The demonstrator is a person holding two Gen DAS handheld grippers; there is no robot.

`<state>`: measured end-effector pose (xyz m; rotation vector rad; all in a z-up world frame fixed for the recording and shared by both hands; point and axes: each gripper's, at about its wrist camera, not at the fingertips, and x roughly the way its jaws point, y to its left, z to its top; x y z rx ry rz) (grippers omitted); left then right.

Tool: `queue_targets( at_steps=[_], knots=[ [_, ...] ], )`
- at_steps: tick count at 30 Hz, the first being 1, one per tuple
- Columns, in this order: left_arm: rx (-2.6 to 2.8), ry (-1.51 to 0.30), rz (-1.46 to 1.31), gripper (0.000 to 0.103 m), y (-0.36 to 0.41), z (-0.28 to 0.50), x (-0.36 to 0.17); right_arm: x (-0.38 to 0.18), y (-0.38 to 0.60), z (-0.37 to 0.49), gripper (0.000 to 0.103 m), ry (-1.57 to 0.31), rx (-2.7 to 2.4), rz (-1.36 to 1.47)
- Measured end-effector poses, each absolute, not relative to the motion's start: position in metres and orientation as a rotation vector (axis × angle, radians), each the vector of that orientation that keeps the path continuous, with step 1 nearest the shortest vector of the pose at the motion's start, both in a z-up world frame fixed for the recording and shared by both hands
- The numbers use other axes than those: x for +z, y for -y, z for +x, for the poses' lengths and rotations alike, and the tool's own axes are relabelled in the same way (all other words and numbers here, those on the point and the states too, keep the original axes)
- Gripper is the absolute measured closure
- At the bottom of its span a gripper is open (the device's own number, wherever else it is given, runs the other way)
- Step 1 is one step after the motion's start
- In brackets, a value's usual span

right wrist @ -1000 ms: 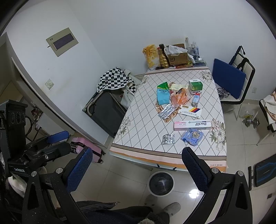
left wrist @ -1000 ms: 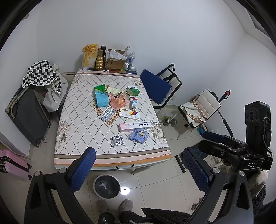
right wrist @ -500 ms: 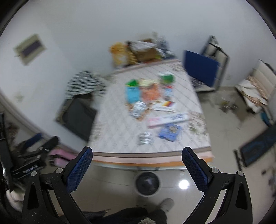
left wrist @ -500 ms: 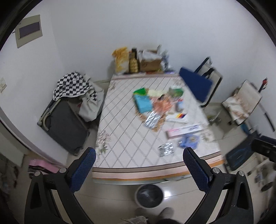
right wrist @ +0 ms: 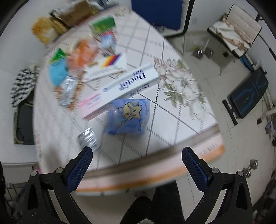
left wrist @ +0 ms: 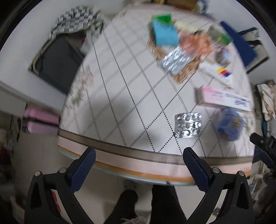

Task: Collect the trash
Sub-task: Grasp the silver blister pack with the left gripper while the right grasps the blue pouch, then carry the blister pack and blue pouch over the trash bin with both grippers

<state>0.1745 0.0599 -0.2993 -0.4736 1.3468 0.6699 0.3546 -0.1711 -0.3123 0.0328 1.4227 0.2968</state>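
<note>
Trash lies scattered on a table with a diamond-patterned cloth [left wrist: 120, 96]. A silver pill blister [left wrist: 188, 125] sits near the front edge, just beyond my left gripper [left wrist: 138, 159], which is open and empty. A blue crumpled packet [right wrist: 128, 117] lies ahead of my right gripper [right wrist: 137, 159], also open and empty. Behind it rests a long pink and white box [right wrist: 120, 91] marked Doctor. The same blister [right wrist: 86, 137] shows blurred near the right gripper's left finger. Farther back are a foil sheet [left wrist: 176, 60], a blue pack [left wrist: 165, 33] and orange wrappers [left wrist: 195, 44].
A dark suitcase [left wrist: 58, 63] with a checkered cloth [left wrist: 75, 20] stands left of the table. A blue chair [right wrist: 158, 15] and a white chair [right wrist: 236, 29] stand to the right, with dumbbells [right wrist: 201, 51] on the tiled floor. A person's dark legs [right wrist: 155, 206] are below the table edge.
Both grippers have dropped down and moved close to the table's front edge, so the trash fills the views. The bin under the table is out of sight now. Both stay open.
</note>
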Motion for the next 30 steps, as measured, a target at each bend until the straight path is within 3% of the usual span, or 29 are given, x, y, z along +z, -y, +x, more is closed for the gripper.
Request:
queue_targets(
  at_steps=[3, 6, 8, 9, 10, 13, 14, 16, 22, 30],
  knots=[
    [0.683, -1.418, -0.541, 0.0, -0.065, 0.192, -0.326, -0.357, 0.154, 0.38, 0.001, -1.474, 0.295, 0.011],
    [0.651, -1.455, -0.624, 0.0, -0.063, 0.216, -0.35, -0.391, 0.136, 0.394, 0.01, -1.512, 0.304, -0.017],
    [0.622, -1.474, -0.676, 0.0, -0.059, 0.23, -0.364, -0.406, 0.126, 0.399, 0.027, -1.532, 0.328, -0.043],
    [0.609, -1.485, -0.701, 0.0, -0.058, 0.236, -0.37, -0.405, 0.123, 0.398, 0.031, -1.515, 0.335, -0.068],
    [0.603, -1.492, -0.715, 0.0, -0.057, 0.24, -0.374, -0.401, 0.12, 0.397, 0.051, -1.488, 0.362, -0.091],
    [0.578, -1.524, -0.731, 0.003, -0.049, 0.255, -0.391, -0.389, 0.127, 0.398, 0.068, -1.461, 0.366, -0.128],
    [0.572, -1.533, -0.717, 0.017, -0.046, 0.26, -0.395, -0.386, 0.134, 0.401, 0.07, -1.46, 0.358, -0.125],
    [0.577, -1.555, -0.669, 0.035, -0.038, 0.265, -0.4, -0.382, 0.146, 0.406, 0.071, -1.465, 0.351, -0.109],
    [0.581, -1.504, -0.597, 0.053, -0.013, 0.258, -0.389, -0.386, 0.163, 0.415, 0.073, -1.484, 0.349, -0.111],
    [0.578, -1.5, -0.505, 0.054, 0.009, 0.251, -0.367, -0.381, 0.168, 0.409, 0.075, -1.468, 0.403, -0.129]
  ],
)
